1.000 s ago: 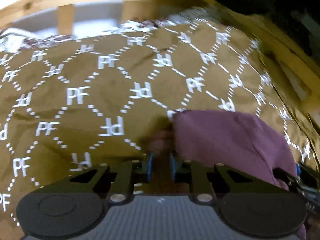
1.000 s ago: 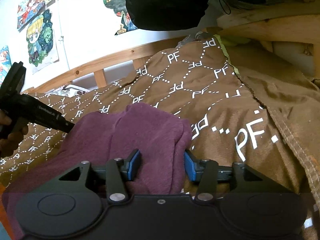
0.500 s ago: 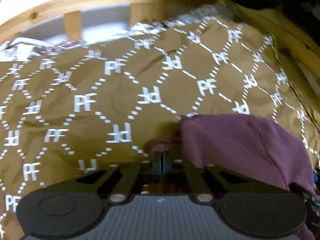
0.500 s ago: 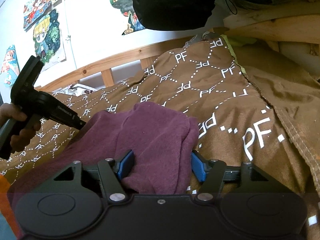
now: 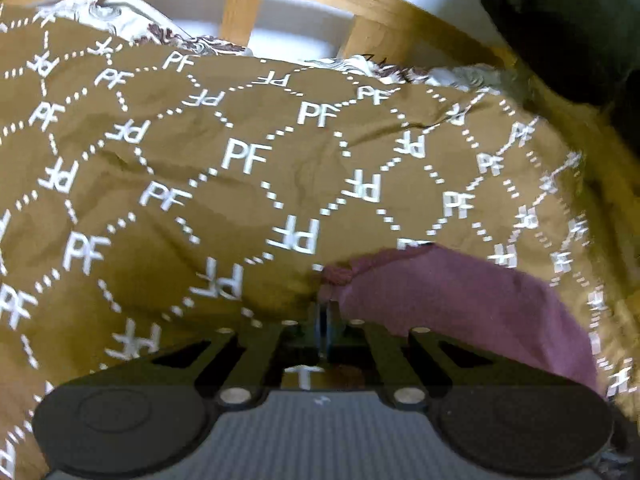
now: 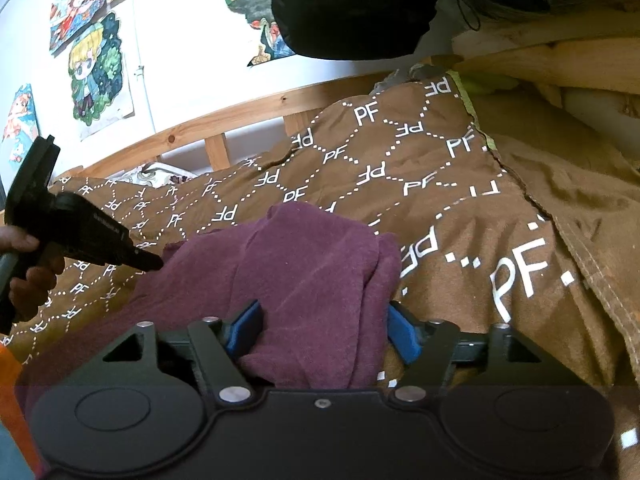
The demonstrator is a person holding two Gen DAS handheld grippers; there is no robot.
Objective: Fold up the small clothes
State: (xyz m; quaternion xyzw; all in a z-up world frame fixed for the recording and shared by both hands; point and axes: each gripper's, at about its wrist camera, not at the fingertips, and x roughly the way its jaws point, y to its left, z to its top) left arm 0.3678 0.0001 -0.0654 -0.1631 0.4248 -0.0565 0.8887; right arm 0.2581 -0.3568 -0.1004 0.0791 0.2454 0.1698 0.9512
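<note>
A small purple garment (image 6: 304,264) lies bunched on a brown blanket printed with white PF letters (image 6: 400,168). In the left wrist view the garment (image 5: 452,304) spreads to the right, and my left gripper (image 5: 324,316) is shut on its left corner. The left gripper also shows in the right wrist view (image 6: 150,262), touching the garment's left edge. My right gripper (image 6: 324,328) is open, its blue pads (image 6: 244,326) standing either side of a fold of the garment's near edge.
A wooden bed rail (image 5: 360,4) with slats runs along the far side against a white wall with cartoon posters (image 6: 96,76). A dark bag (image 6: 352,4) hangs above the blanket. The brown blanket's edge (image 6: 516,184) lies to the right.
My left gripper closed on the garment's left corner and pulled it away to the left. My right gripper's jaws opened wider around the garment's fold.
</note>
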